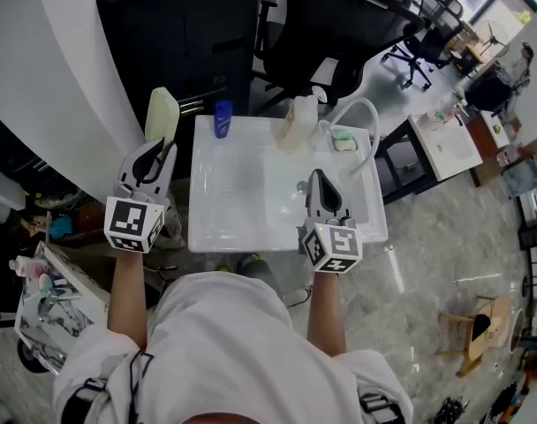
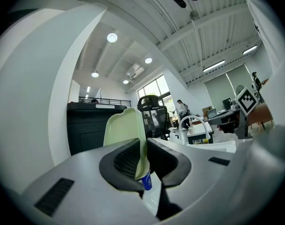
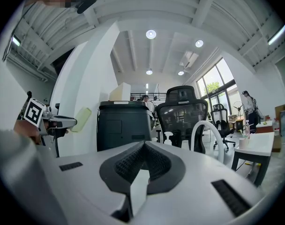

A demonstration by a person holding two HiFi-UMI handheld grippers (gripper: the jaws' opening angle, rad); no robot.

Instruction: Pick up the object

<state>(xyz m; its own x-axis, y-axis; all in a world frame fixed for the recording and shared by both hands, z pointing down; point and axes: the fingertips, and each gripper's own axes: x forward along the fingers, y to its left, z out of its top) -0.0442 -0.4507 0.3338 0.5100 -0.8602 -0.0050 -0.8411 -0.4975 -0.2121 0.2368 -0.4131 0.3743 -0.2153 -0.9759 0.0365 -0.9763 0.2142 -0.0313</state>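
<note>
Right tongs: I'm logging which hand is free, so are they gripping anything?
No, the right tongs are closed with nothing between their jaws; only the left tongs hold the pale green tray.

This is an open-plan office with a wash-up corner. Black mesh-backed swivel chairs (image 1: 317,34) stand by long white tables (image 1: 451,153) on a polished stone-look floor (image 1: 445,254). Tall windows (image 3: 217,86), round ceiling lights (image 3: 151,34) under exposed beams, a black cabinet (image 3: 123,125) and a white sink unit (image 1: 224,228) with a curved tap (image 1: 361,113) make up the rest.
</note>
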